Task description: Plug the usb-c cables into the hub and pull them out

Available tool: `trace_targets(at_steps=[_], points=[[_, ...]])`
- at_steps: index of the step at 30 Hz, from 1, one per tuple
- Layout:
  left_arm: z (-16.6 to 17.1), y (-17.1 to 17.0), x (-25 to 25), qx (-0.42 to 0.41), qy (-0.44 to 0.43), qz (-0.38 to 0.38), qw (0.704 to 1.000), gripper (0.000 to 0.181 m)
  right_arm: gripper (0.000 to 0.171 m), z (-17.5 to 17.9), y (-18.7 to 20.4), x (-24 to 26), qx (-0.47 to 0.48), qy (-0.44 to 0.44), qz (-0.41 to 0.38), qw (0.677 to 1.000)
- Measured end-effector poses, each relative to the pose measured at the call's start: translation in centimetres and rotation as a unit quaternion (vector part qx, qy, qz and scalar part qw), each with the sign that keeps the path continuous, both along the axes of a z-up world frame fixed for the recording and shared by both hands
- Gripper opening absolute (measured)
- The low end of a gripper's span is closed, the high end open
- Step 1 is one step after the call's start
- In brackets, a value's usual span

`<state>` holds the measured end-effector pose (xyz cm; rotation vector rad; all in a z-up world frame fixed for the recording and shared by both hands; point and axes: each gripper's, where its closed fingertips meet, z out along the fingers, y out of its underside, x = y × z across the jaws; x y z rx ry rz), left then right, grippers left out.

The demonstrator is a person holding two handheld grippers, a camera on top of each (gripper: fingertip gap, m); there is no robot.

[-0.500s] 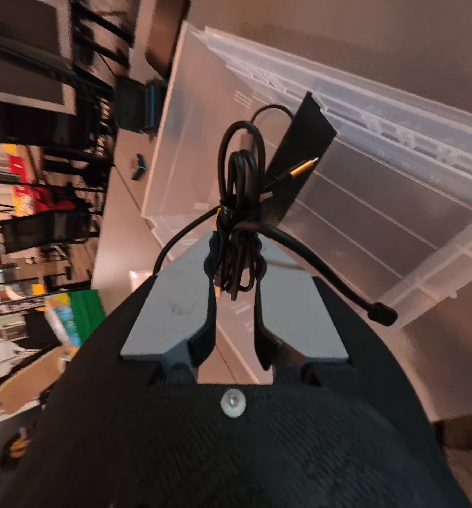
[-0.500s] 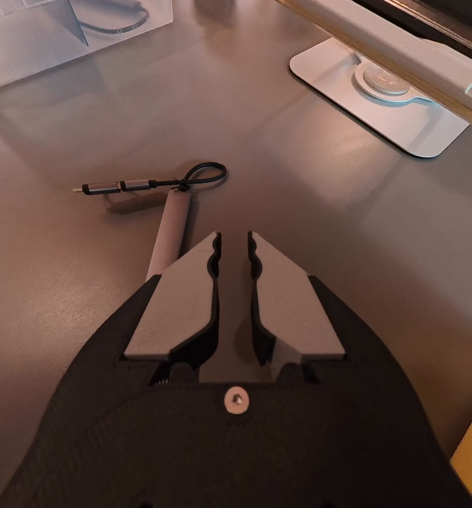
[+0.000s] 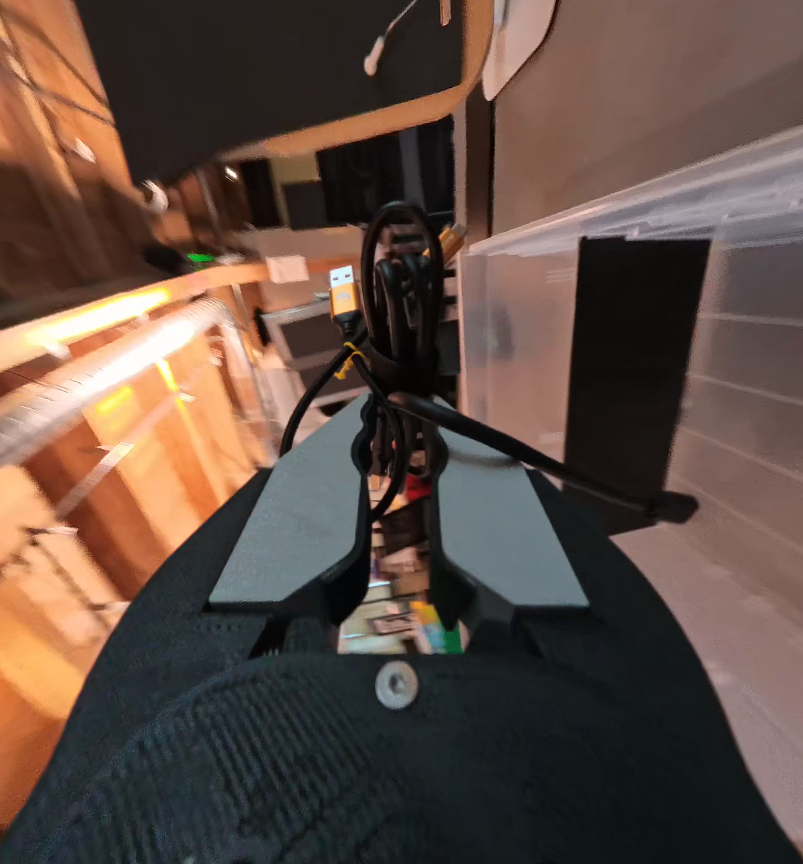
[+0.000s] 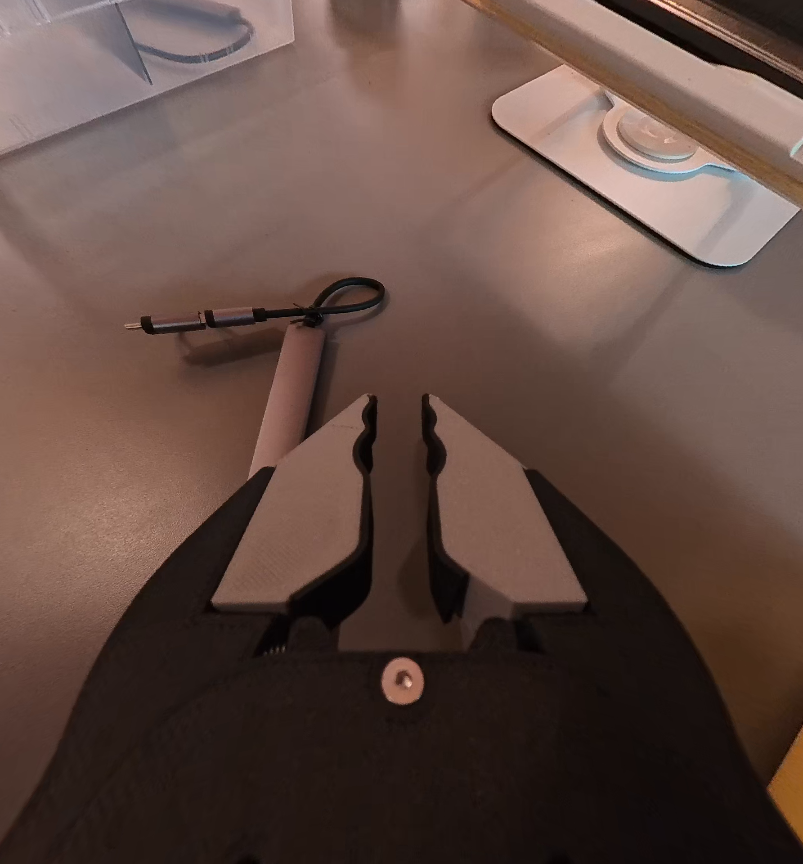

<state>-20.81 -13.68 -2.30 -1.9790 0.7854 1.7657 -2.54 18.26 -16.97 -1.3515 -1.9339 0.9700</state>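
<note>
1. The left gripper (image 3: 401, 421) is raised off the table and rolled to one side, so that the room behind is seen tilted and blurred.
2. A coiled black cable bundle (image 3: 401, 322) is clamped between its grey fingers (image 3: 296, 514), the loops standing up past the fingertips.
3. An orange USB plug (image 3: 343, 299) is seen sticking up on the left of the bundle, and a black-ended lead (image 3: 670, 507) is seen trailing to the right.
4. A clear plastic bin (image 3: 764, 374) is seen to the right, behind the bundle.
5. The right gripper (image 4: 398, 402) is held low over the grey table (image 4: 530, 374), pointed forward, its fingers apart with nothing between them.
6. The grey hub (image 4: 292, 392) is laid on the table just left of the right gripper's fingertips, partly hidden by the left finger.
7. Its short cable (image 4: 352, 299) is looped at the far end, with a grey connector (image 4: 189, 321) pointing left.
8. A white stand base (image 4: 647, 177) is seen toward the table's far right.
</note>
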Motion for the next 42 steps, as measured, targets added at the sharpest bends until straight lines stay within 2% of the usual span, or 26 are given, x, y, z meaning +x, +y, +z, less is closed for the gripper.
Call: trace_targets(at_steps=[2,4,12,15,21,25,29,31,34,38,42], points=[[0.0,0.2,0.1,-0.03,0.081,-0.006,0.996,0.018,0.016,0.0,0.0,0.0,0.0,0.0,0.0,1.0],[-0.4,0.3,0.2,-0.05,0.121,-0.015,0.991,0.017,0.016,0.0,0.0,0.0,0.001,0.0,0.001,1.0],[-2.3,-0.2,0.3,-0.06,0.073,-0.018,0.995,0.018,0.016,0.0,0.0,0.0,0.0,-0.001,0.001,1.0],[-1.1,-0.3,0.5,-0.031,0.077,-0.02,0.996,0.018,0.016,-0.2,0.0,0.0,0.001,-0.003,0.001,1.0],[4.1,0.5,2.4,0.08,0.109,-0.043,0.99,0.018,0.016,-0.3,0.0,0.0,0.001,-0.007,0.001,1.0],[5.5,3.1,5.2,0.107,0.114,-0.081,0.984,0.018,0.016,-0.4,0.0,0.0,0.0,-0.008,-0.001,1.0],[5.2,6.9,8.5,0.094,0.131,-0.125,0.979,0.017,0.016,-0.2,0.1,0.0,-0.005,-0.004,-0.003,1.0],[4.4,9.0,10.4,0.097,0.117,-0.156,0.976,0.018,0.015,0.3,0.1,0.0,-0.005,0.007,-0.001,1.0],[1.5,12.4,13.9,0.074,0.072,-0.207,0.973,0.017,0.014,1.7,-0.2,0.0,-0.01,0.039,0.005,0.999],[-4.5,16.2,17.5,-0.023,0.072,-0.249,0.965,0.018,0.014,2.7,0.1,0.1,-0.018,0.059,0.0,0.998],[-10.8,18.1,19.2,-0.125,0.01,-0.269,0.955,0.017,0.016,2.9,-0.2,0.3,-0.035,0.059,0.009,0.998]])
